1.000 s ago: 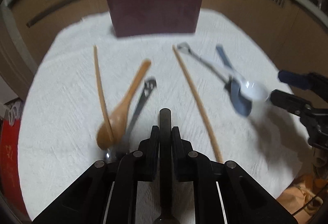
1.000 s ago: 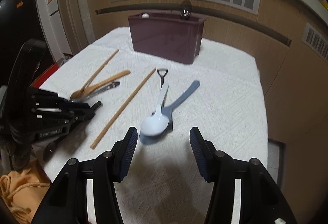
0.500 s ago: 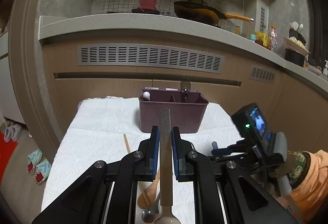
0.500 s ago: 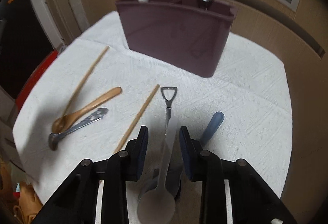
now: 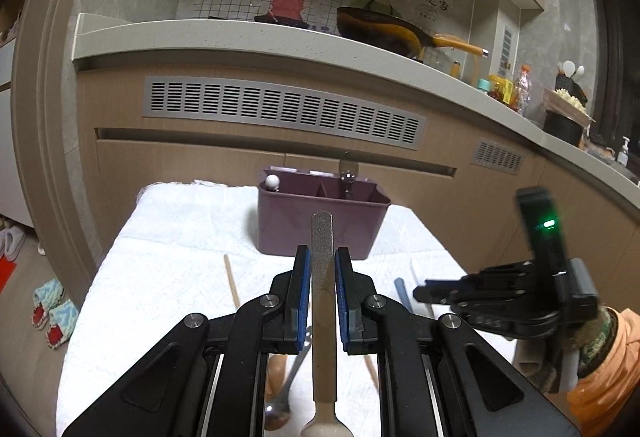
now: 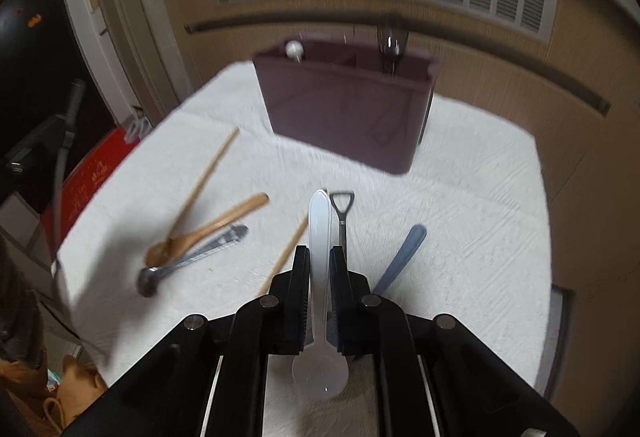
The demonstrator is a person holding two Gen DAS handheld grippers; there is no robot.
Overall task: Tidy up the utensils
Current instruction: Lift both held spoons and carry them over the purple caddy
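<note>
Left gripper clamps grey-handled metal spoon; right gripper clamps white plastic spoon. Risk: both heading for purple plastic caddy, handles could collide or slip.

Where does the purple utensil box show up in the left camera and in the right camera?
Left wrist view: the purple utensil box stands at centre, just beyond the tip of the spoon handle held in the left tongs.
Right wrist view: it sits upper centre, at the far end of the white cloth, blurred.
Shared landmark: the small white ball sticking up at the box's left end.
</note>
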